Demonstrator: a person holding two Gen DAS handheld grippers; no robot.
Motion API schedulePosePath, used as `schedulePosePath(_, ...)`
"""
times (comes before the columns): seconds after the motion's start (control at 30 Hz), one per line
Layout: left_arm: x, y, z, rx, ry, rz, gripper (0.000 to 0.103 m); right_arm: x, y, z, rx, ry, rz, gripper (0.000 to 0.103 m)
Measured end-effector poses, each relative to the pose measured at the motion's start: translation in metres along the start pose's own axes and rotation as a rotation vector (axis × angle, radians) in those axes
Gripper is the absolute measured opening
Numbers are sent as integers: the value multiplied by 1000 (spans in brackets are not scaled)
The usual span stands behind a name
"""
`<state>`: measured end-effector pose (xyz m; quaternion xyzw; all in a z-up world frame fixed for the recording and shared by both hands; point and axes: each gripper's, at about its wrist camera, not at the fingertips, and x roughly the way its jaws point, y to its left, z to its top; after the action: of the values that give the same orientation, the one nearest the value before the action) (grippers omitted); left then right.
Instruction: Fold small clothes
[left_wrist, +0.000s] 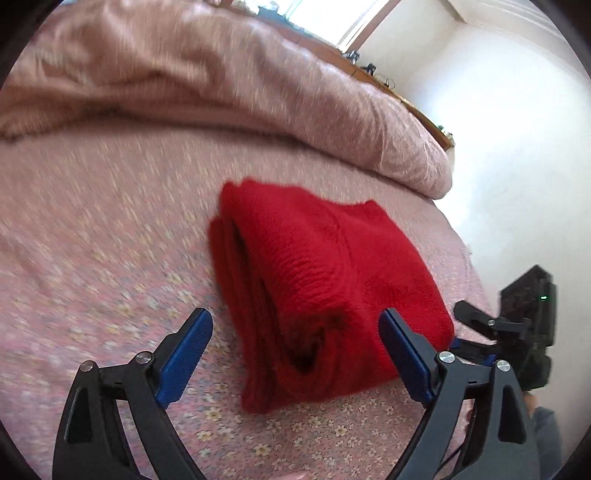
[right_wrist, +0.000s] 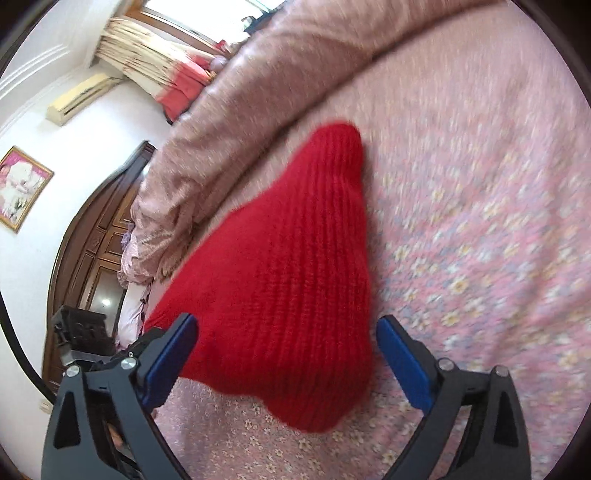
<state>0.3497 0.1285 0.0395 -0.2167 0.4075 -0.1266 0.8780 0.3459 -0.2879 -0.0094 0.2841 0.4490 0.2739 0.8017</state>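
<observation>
A red knitted garment (left_wrist: 317, 280) lies folded in several layers on the pink flowered bedsheet (left_wrist: 110, 258). My left gripper (left_wrist: 295, 325) hovers over its near left edge, open wide, its blue pads (left_wrist: 184, 354) clear of the knit. In the right wrist view the same red garment (right_wrist: 288, 280) fills the middle, and my right gripper (right_wrist: 286, 332) stands open above its near end, pads apart from the cloth. The right gripper's body (left_wrist: 524, 325) shows at the right of the left wrist view. The left gripper's body (right_wrist: 81, 339) shows at the lower left of the right wrist view.
A bunched pink quilt (left_wrist: 221, 81) lies across the bed behind the garment. A wooden headboard (right_wrist: 92, 243) and white wall (left_wrist: 498, 129) lie beyond the bed's edge. Flowered sheet (right_wrist: 480, 221) spreads to the right of the garment.
</observation>
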Motion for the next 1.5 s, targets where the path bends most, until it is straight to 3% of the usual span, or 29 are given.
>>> schedulePosePath(0.1, -33, -24, -11, 58, -50, 31, 89, -26, 12, -1, -78, -93, -8, 99)
schedulePosePath(0.27, -51, -53, -26, 164, -110, 81, 89, -62, 42, -10, -265, -224, -52, 100)
schedulePosePath(0.4, -68, -75, -40, 236, -158, 119, 89, -78, 69, -25, -415, -265, -99, 101)
schedulePosePath(0.63, -79, -94, -73, 312, -206, 143, 90, -86, 102, -83, -666, -302, -196, 103)
schedulePosePath(0.87, -53, -86, -99, 375, -240, 207, 90, -82, 86, -114, -681, -397, -306, 103)
schedulePosePath(1.1, -12, -67, -113, 364, -197, 219, 90, -58, 61, -107, -647, -350, -403, 103)
schedulePosePath(1.5, -10, -65, -112, 350, -192, 211, 90, -56, 67, -117, -688, -352, -399, 103)
